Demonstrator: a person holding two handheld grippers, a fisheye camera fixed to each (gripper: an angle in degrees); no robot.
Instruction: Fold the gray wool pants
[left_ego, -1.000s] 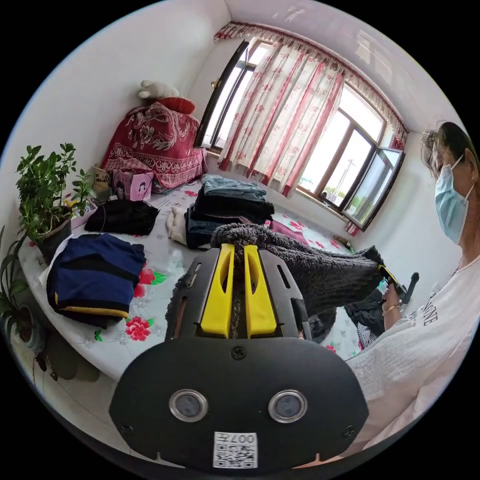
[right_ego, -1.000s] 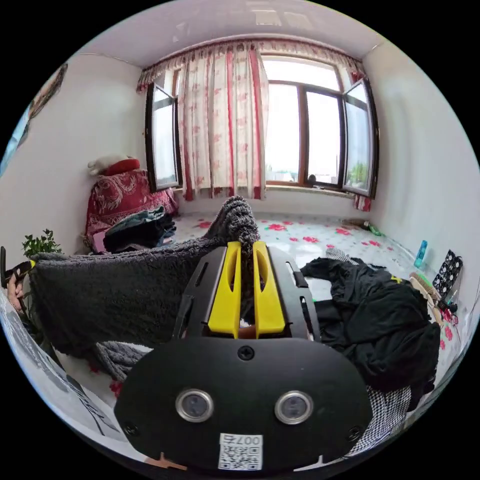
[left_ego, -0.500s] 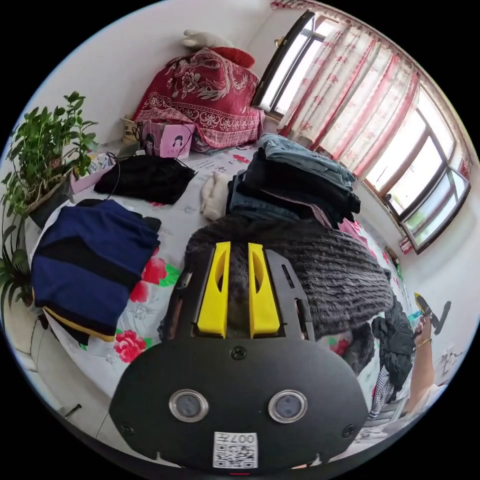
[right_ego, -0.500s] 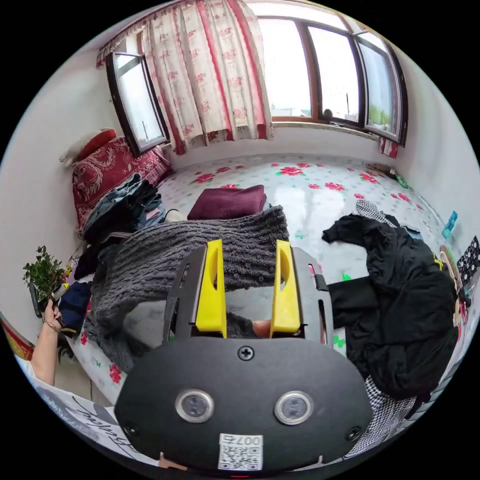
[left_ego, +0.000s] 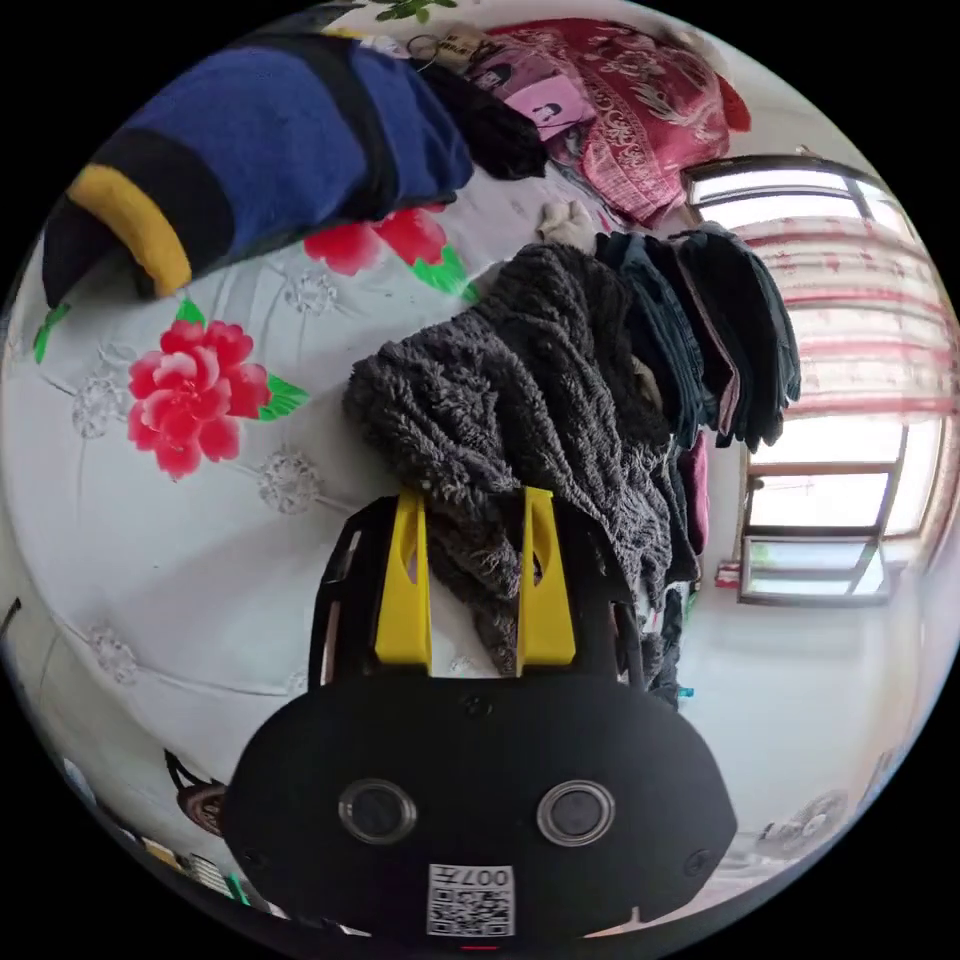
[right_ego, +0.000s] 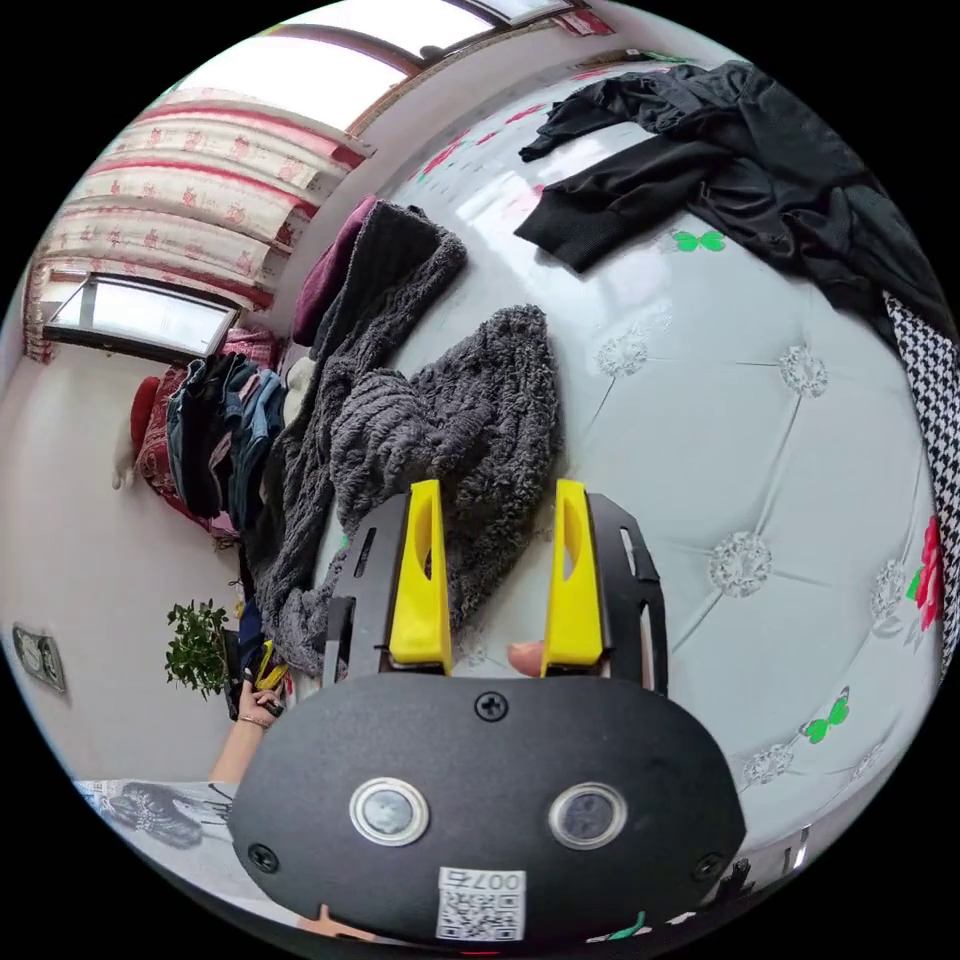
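Both grippers (left_ego: 468, 500) (right_ego: 498, 492) open, pants (right_ego: 440, 430) btwn jaws.

Both cameras ride just behind their own yellow jaws and look forward along them, low and close over the flowered bed cover (left_ego: 200, 520). The left gripper view is rolled hard, so the window (left_ego: 815, 535) stands at its right edge, with the stack of folded clothes (left_ego: 720, 330) turned sideways beside it. It looks across the gray wool pants (left_ego: 530, 400) from one end. The right gripper view is rolled the other way, with the curtains (right_ego: 170, 200) at upper left, and faces the pants (right_ego: 450, 420) from the opposite end. Both views share the pants, the bed cover (right_ego: 750, 450), the clothes stack (right_ego: 215, 430) and the window wall.
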